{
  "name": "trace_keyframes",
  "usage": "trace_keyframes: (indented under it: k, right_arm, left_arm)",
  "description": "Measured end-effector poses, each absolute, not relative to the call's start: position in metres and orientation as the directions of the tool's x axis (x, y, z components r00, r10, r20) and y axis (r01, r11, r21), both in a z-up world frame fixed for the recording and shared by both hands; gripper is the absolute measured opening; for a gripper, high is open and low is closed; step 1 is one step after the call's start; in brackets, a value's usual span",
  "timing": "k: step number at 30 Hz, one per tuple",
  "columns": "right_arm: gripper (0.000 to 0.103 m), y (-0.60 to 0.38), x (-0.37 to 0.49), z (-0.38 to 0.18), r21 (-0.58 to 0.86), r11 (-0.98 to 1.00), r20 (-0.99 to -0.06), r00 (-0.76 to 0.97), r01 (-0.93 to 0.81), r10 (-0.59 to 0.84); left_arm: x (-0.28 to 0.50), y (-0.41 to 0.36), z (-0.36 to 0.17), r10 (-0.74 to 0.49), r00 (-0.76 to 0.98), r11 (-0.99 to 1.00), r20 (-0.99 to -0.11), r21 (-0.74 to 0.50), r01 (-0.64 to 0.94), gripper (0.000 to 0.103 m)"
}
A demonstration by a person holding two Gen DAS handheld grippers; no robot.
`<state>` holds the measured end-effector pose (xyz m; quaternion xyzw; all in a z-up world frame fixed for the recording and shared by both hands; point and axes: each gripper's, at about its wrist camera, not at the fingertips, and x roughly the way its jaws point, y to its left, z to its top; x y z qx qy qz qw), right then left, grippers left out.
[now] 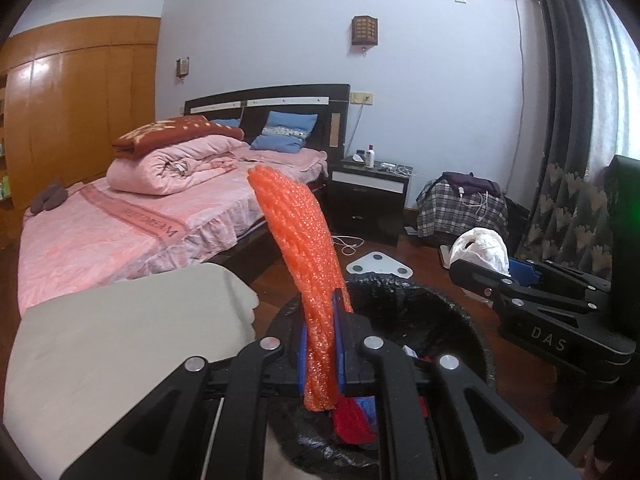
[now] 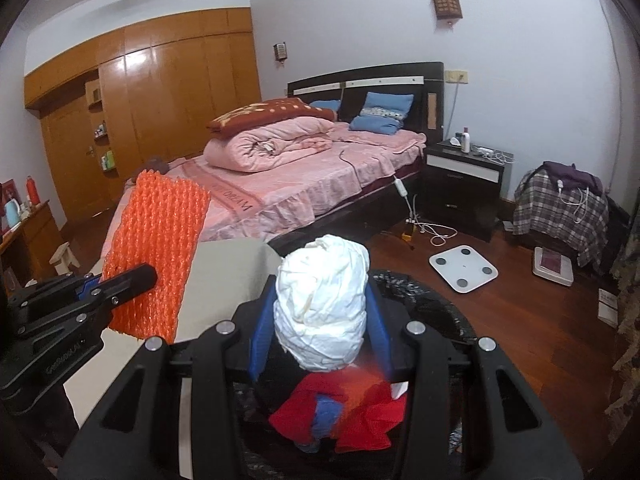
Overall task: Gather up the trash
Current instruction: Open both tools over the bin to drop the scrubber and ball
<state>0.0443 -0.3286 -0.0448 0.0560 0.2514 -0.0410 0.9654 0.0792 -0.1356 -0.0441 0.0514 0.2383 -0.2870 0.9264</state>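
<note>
We found the orange foam-mesh sleeve (image 1: pixel 298 264) clamped in the left gripper (image 1: pixel 320 354), its long axis rising from the jaws, lower end over the black-lined round bin (image 1: pixel 472 320). The crumpled white paper wad (image 2: pixel 322 306) sat gripped in the right gripper (image 2: pixel 320 340), directly above that bin. Red wrappers (image 2: pixel 360 420) lay inside. Beyond lay wooden floor (image 2: pixel 540 320) and a pink bed (image 2: pixel 320 184).

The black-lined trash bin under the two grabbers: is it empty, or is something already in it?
Not empty. Inside the trash bin, red crumpled trash and a blue piece already lie at the bottom.
</note>
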Motion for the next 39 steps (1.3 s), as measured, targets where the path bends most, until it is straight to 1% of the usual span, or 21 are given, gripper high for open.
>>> trace_keyframes:
  k: [9,11,12,13,14,15,16,17,18,19,21,23,26,33,39]
  right_arm:
    - [0.041,-0.355,0.048,-0.059,0.082,0.982,-0.517,0.850,0.168,-0.102]
    - [0.043,-0.361,0.049,-0.063,0.081,0.980,-0.526,0.843,0.184,-0.115]
    - [0.046,-0.364,0.049,-0.066,0.078,0.978,-0.528,0.840,0.194,-0.125]
    - [0.051,-0.366,0.050,-0.068,0.076,0.977,-0.533,0.836,0.199,-0.129]
    - [0.053,-0.367,0.051,-0.070,0.071,0.976,-0.536,0.833,0.206,-0.136]
    - [0.058,-0.369,0.052,-0.072,0.065,0.975,-0.540,0.829,0.214,-0.146]
    - [0.065,-0.371,0.053,-0.074,0.060,0.973,-0.545,0.824,0.221,-0.154]
    - [0.067,-0.373,0.054,-0.076,0.058,0.973,-0.549,0.821,0.224,-0.156]
    - [0.075,-0.375,0.054,-0.078,0.057,0.972,-0.552,0.818,0.230,-0.161]
    - [0.085,-0.376,0.053,-0.079,0.056,0.970,-0.554,0.815,0.239,-0.169]
    - [0.093,-0.378,0.051,-0.080,0.061,0.966,-0.553,0.815,0.249,-0.175]
    - [0.096,-0.378,0.050,-0.080,0.069,0.967,-0.558,0.813,0.247,-0.167]
    - [0.097,-0.376,0.047,-0.078,0.079,0.967,-0.565,0.810,0.241,-0.155]
    - [0.098,-0.352,0.033,-0.061,0.090,0.977,-0.564,0.818,0.195,-0.111]
    - [0.098,-0.324,0.017,-0.043,0.084,0.987,-0.562,0.825,0.134,-0.064]
  left_arm:
    - [0.096,-0.158,-0.057,-0.541,0.677,0.798,-0.499,-0.049,0.601,0.010]
    - [0.100,-0.163,-0.061,-0.549,0.664,0.791,-0.508,-0.059,0.609,0.012]
    - [0.102,-0.165,-0.063,-0.552,0.661,0.789,-0.509,-0.063,0.611,0.015]
    - [0.105,-0.167,-0.065,-0.560,0.649,0.783,-0.515,-0.072,0.618,0.031]
    - [0.107,-0.167,-0.067,-0.562,0.645,0.781,-0.518,-0.076,0.619,0.049]
    - [0.108,-0.167,-0.068,-0.561,0.647,0.783,-0.517,-0.077,0.617,0.055]
    - [0.109,-0.166,-0.070,-0.565,0.645,0.781,-0.514,-0.082,0.619,0.061]
    - [0.109,-0.165,-0.070,-0.568,0.643,0.779,-0.514,-0.084,0.621,0.064]
    - [0.110,-0.163,-0.072,-0.561,0.646,0.784,-0.517,-0.080,0.616,0.066]
    - [0.110,-0.162,-0.072,-0.554,0.652,0.789,-0.518,-0.078,0.609,0.071]
    - [0.111,-0.154,-0.071,-0.544,0.661,0.800,-0.517,-0.082,0.594,0.076]
    - [0.110,-0.146,-0.069,-0.525,0.679,0.816,-0.514,-0.075,0.574,0.088]
    - [0.108,-0.135,-0.066,-0.498,0.698,0.835,-0.516,-0.066,0.547,0.096]
    - [0.092,-0.098,-0.055,-0.419,0.738,0.884,-0.528,-0.053,0.464,0.097]
    - [0.070,-0.067,-0.045,-0.375,0.763,0.912,-0.526,-0.061,0.406,0.097]
